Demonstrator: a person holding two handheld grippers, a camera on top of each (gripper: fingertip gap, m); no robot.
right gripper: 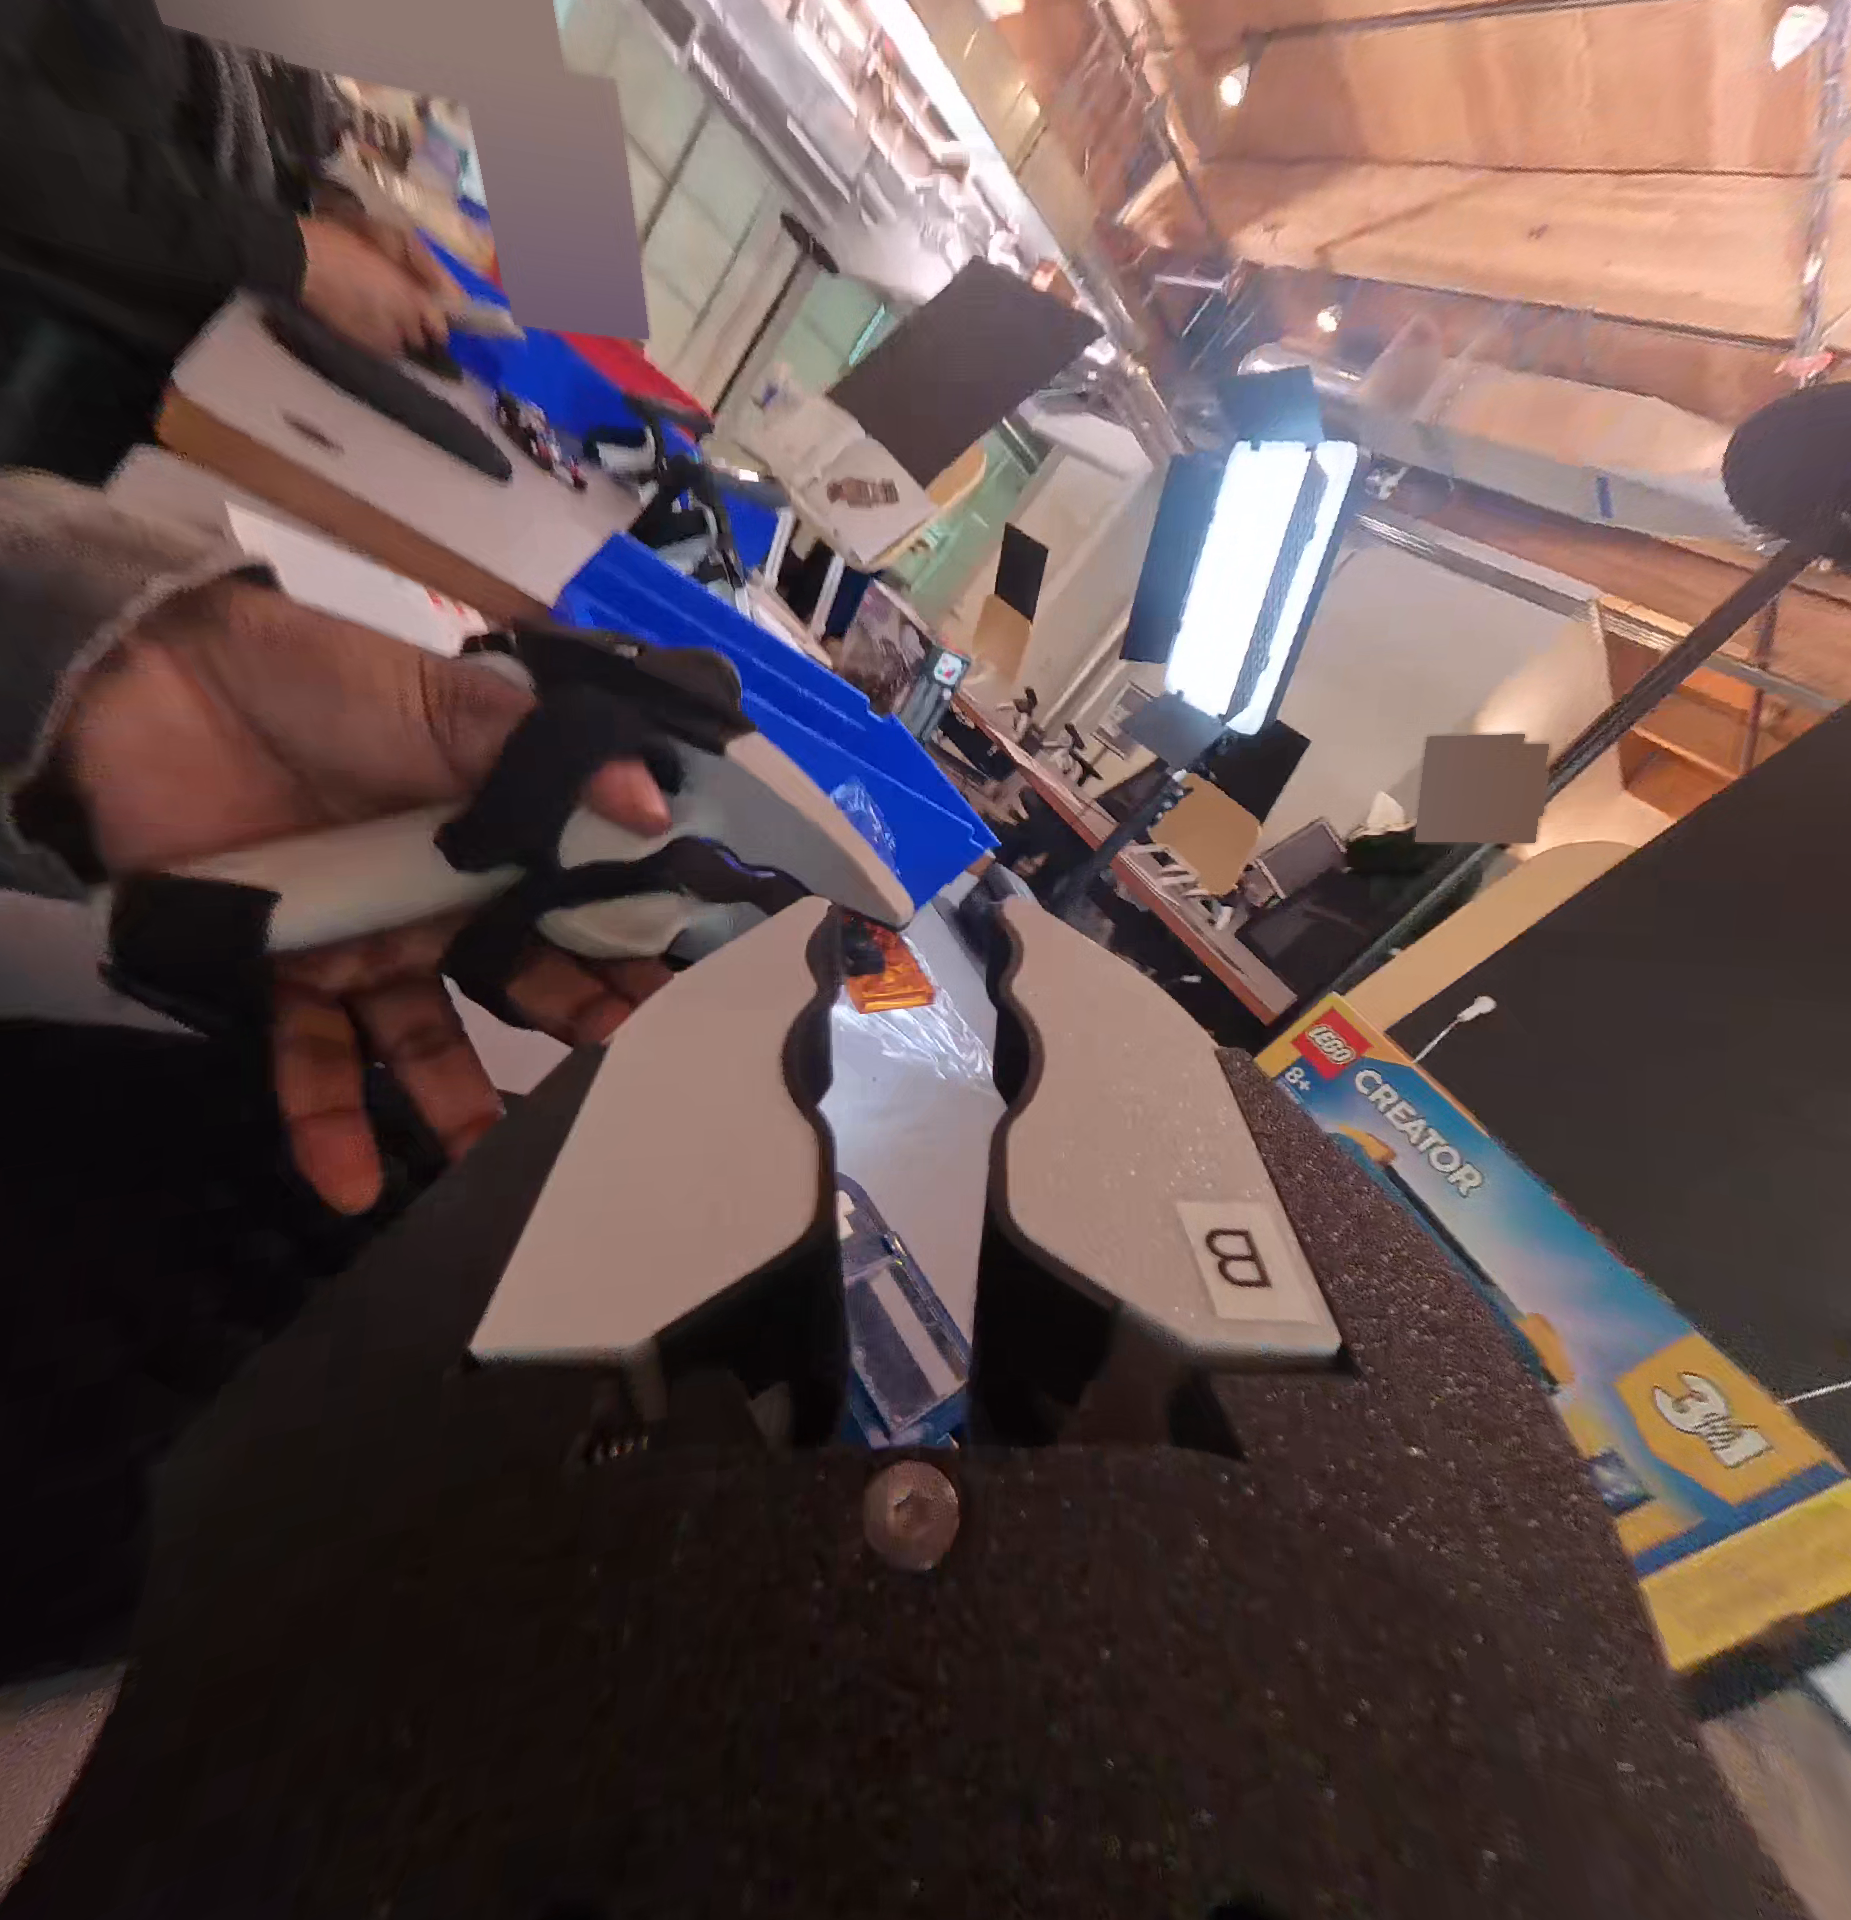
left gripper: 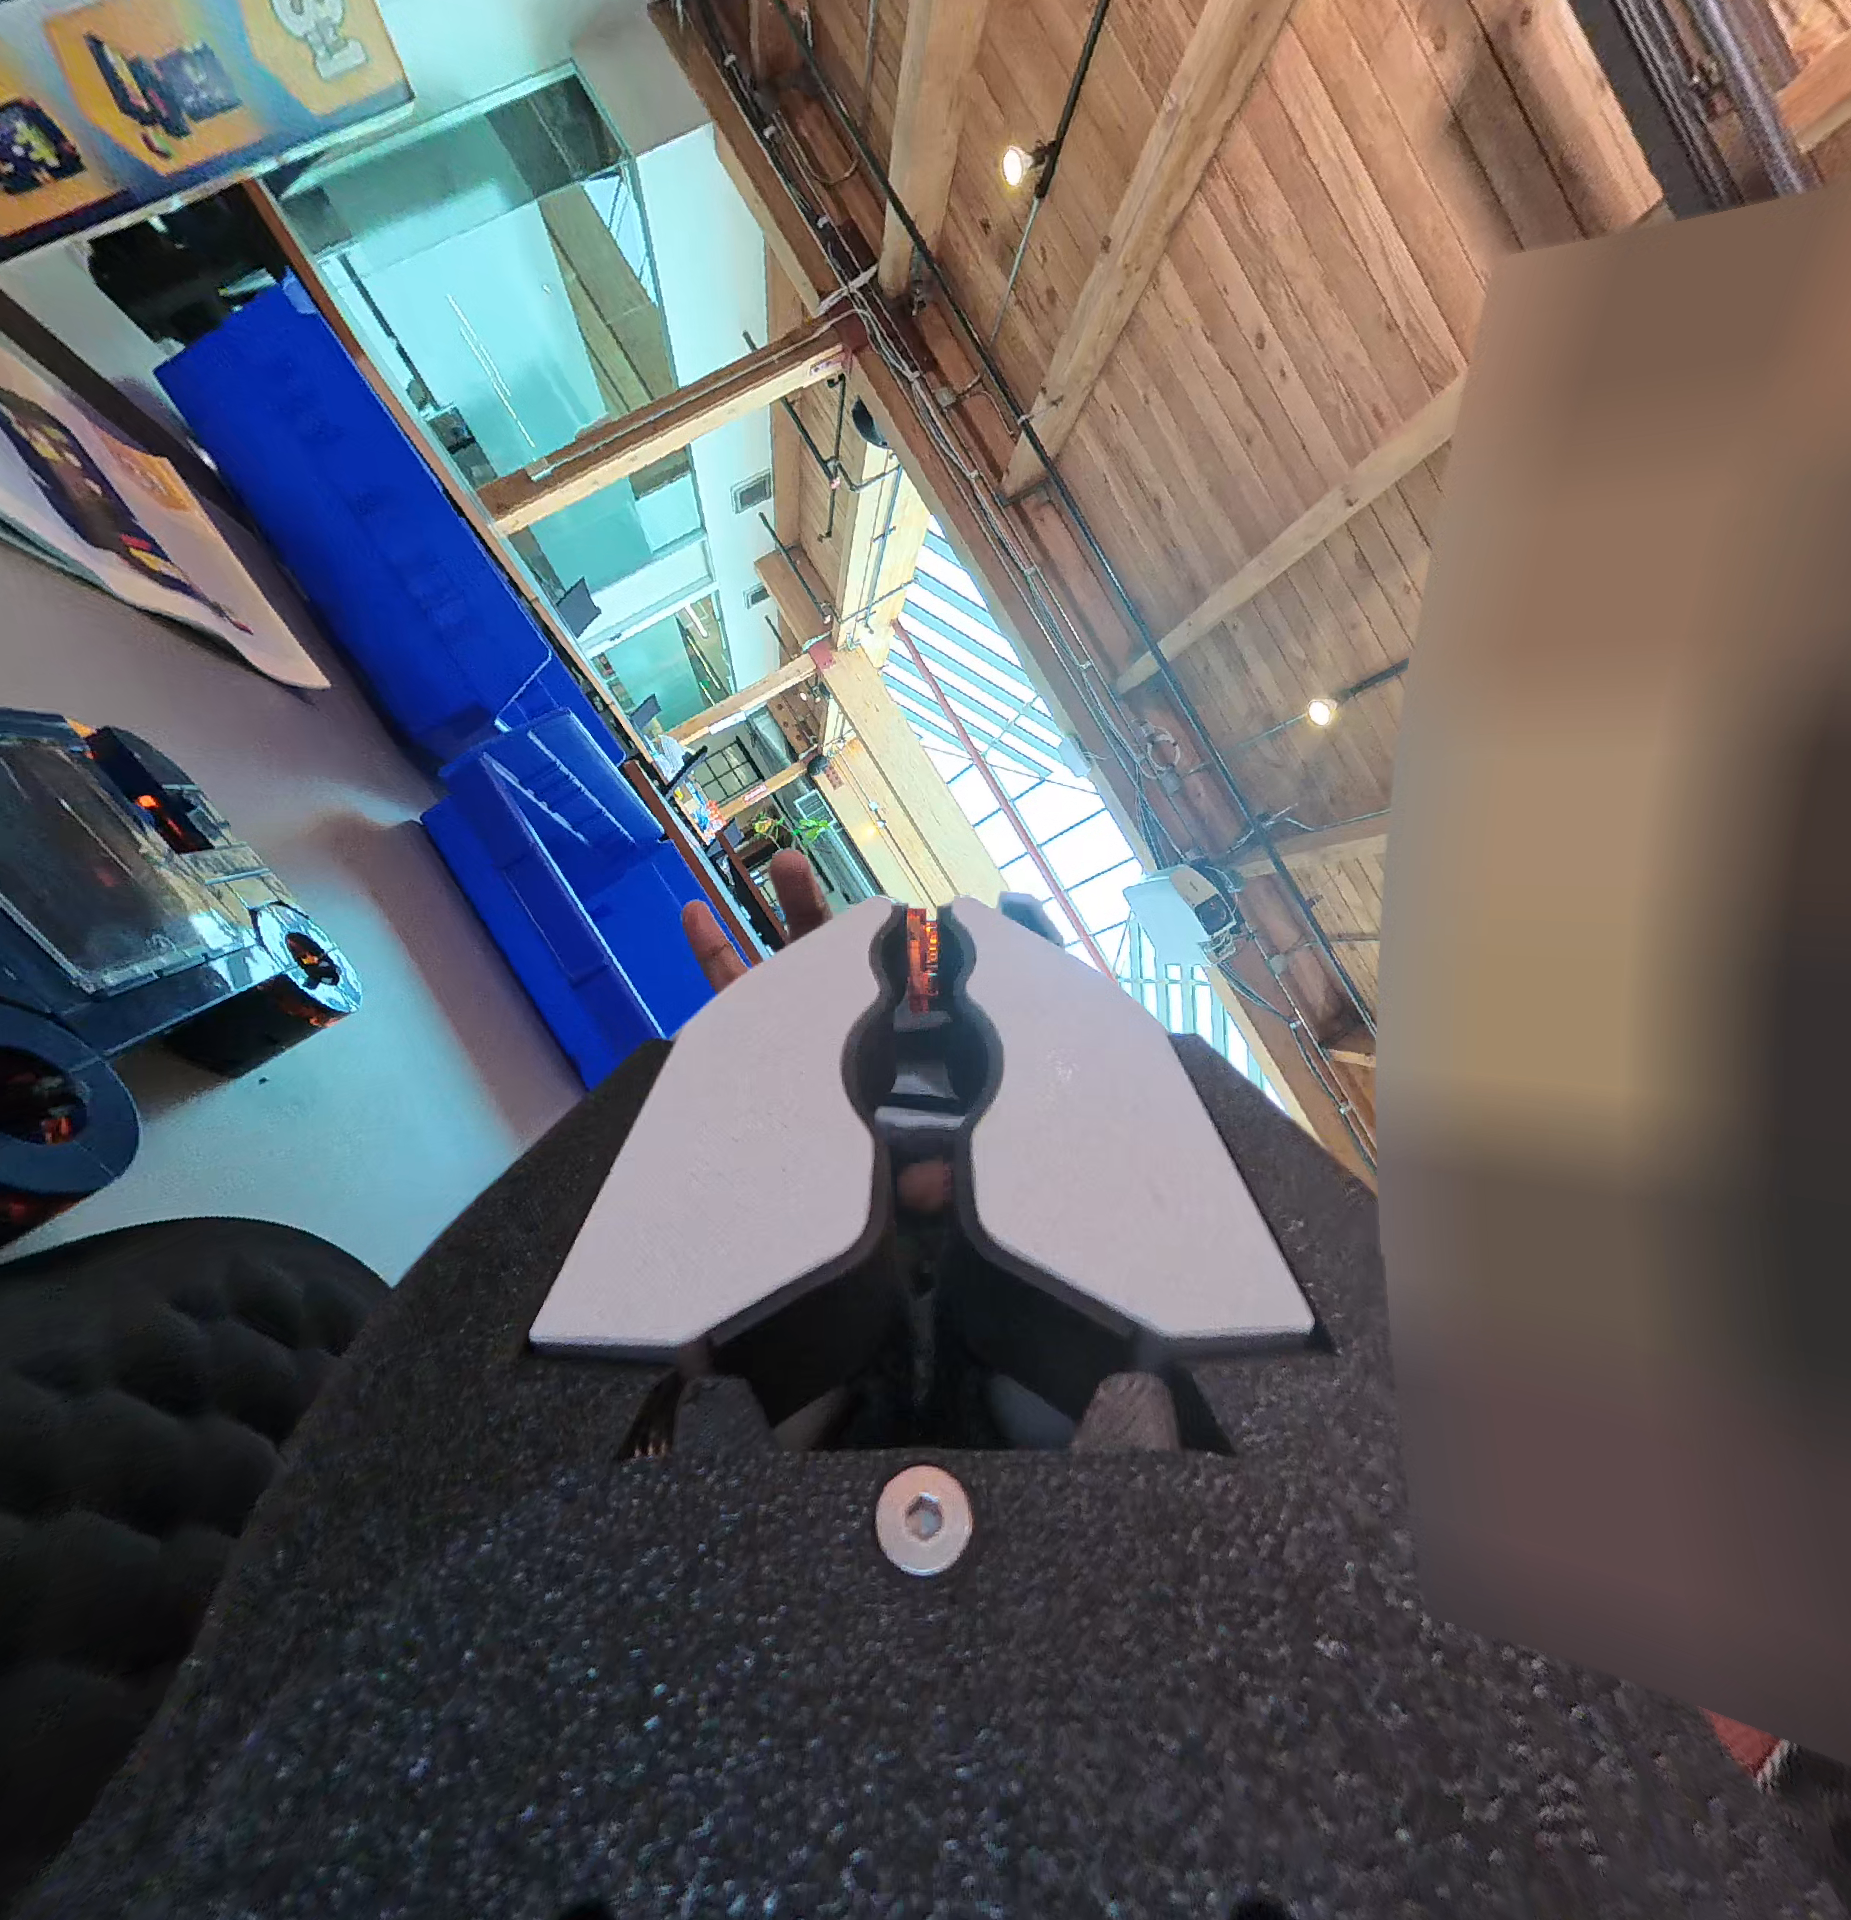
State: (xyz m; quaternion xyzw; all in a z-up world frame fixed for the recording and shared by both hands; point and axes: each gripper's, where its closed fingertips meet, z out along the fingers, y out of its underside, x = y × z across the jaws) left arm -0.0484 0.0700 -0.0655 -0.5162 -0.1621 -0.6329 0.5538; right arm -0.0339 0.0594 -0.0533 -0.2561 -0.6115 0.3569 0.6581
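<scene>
My left gripper (left gripper: 921,925) points up toward the wooden ceiling. Its grey fingers (left gripper: 755,1132) are closed on a small black and orange brick piece (left gripper: 923,961) that sits in the narrow slot between the tips. A hand's fingertips (left gripper: 715,943) show just behind it. My right gripper (right gripper: 916,920) is open and empty, with a wide gap between its fingers (right gripper: 1108,1132). In the right wrist view a hand (right gripper: 277,748) holds the left gripper (right gripper: 796,821), whose tip comes close to my right gripper's left fingertip. A clear orange piece (right gripper: 892,985) lies just beyond the gap.
Blue plastic bins (left gripper: 381,499) and a black model with orange parts (left gripper: 121,883) stand on the pale table (left gripper: 360,1122). In the right wrist view are a clear plastic bag (right gripper: 900,1081), a blue bin (right gripper: 817,727), a pictured brick-set box (right gripper: 1523,1299) and a bright light panel (right gripper: 1243,582). My left and right fingertips are right by each other.
</scene>
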